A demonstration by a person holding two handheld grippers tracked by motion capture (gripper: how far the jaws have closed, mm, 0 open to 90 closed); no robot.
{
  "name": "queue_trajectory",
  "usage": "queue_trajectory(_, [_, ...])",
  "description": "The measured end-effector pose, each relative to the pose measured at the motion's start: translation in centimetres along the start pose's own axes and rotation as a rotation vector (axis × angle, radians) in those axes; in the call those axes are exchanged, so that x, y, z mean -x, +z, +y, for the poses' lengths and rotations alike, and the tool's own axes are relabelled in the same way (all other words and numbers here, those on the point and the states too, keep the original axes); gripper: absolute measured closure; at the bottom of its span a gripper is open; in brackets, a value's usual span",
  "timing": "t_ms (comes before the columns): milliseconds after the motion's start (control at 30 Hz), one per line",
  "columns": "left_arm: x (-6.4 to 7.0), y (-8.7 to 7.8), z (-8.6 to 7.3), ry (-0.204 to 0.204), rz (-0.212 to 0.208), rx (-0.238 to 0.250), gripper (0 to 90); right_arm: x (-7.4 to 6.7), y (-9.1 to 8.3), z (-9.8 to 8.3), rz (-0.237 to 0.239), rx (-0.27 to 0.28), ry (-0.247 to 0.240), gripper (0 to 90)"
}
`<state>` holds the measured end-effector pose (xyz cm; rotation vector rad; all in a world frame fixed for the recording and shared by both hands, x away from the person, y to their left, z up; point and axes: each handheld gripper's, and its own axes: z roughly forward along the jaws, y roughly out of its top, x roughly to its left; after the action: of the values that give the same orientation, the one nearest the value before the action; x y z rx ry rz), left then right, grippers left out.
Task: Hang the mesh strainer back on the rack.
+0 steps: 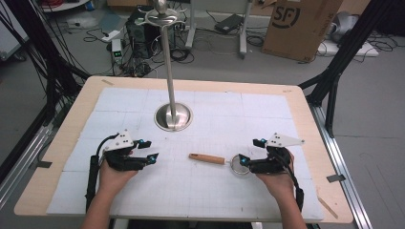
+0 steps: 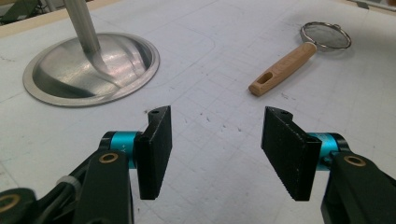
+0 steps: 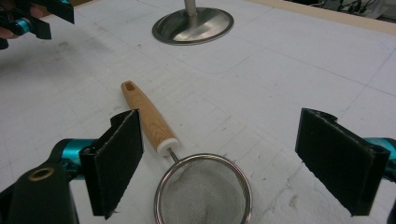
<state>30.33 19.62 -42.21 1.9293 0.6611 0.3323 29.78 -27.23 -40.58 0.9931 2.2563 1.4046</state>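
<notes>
Right tool (image 3: pixel 219 161) – jaws wide apart over the strainer (image 3: pixel 203 191), mesh plain up close – left tool (image 1: pixel 145 150) apart too

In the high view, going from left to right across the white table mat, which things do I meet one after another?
Left black tongs → round steel stand base with its upright pole → light wooden handle of the strainer → small round metal mesh strainer bowl → right black tongs.
</notes>
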Motion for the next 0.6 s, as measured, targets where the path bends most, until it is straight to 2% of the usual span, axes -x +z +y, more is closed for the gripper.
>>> queue_trajectory(333, [-0.2,-0.4,0.3,0.01,0.008,0.014,43.2,-0.5,1.9,1.8,0.018,-0.06,-0.038,14.4])
queue_trajectory(367, [-0.2,-0.4,0.3,0.009,0.006,0.015,43.1,-0.7,2.3,2.2,0.014,-0.079,-0.047,14.6])
queue_trajectory(600, [0.0,-0.3,0.5,0.013,-0.009,0.025,43.0,-1.1,3.3,3.0,0.032,-0.108,-0.065,14.7])
